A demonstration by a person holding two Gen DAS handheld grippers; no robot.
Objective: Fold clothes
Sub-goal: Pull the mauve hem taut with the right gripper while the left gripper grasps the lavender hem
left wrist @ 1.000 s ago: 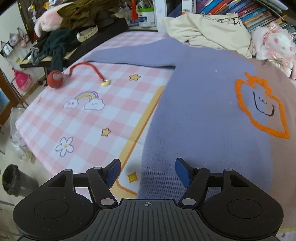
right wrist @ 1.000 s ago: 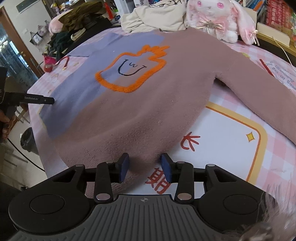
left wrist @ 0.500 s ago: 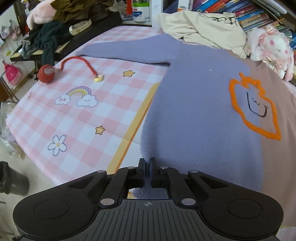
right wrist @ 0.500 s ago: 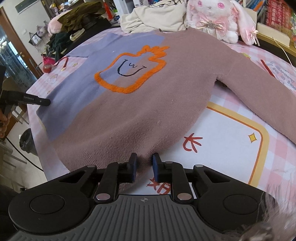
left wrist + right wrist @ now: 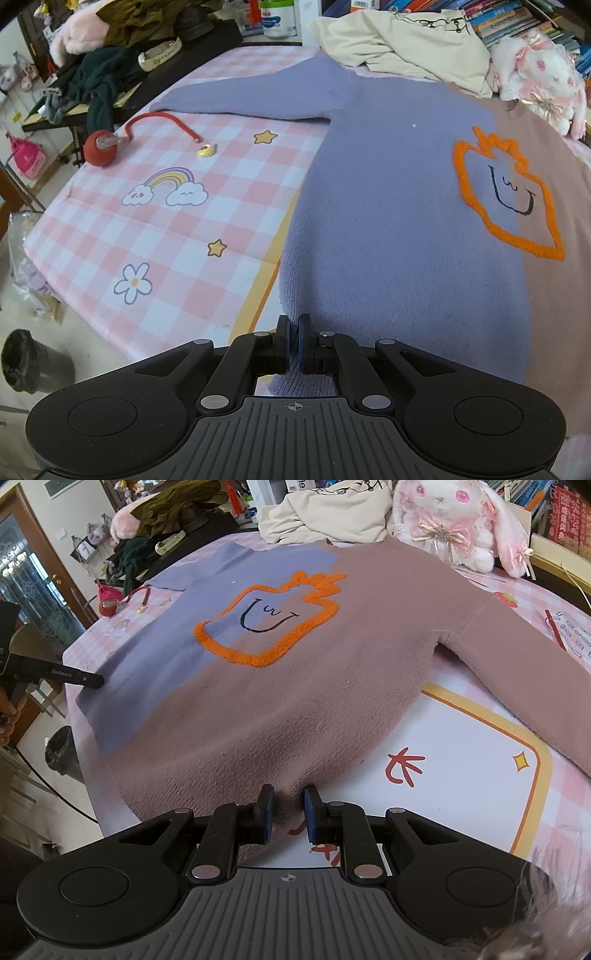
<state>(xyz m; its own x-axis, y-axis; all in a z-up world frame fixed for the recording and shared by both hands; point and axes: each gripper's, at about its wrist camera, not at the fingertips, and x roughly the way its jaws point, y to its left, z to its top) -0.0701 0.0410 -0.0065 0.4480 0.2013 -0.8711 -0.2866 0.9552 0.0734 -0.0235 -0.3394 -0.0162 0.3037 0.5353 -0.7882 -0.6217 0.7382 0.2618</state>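
1. While the sweater (image 5: 388, 221) lies flat on the checked mat (image 5: 155, 229), its hem sits nearest both grippers and its neck points away from them.
2. Left gripper (image 5: 294, 343) is clamped on the purple hem corner.
3. Right gripper (image 5: 287, 814) pinches the brown hem corner, jaws narrowly apart around bunched knit.
4. Both corners likely travel away, toward the neck.

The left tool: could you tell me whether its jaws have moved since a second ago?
Yes. The left tool has closed from wide open onto the sweater hem's lilac corner, beside the mat's yellow border.
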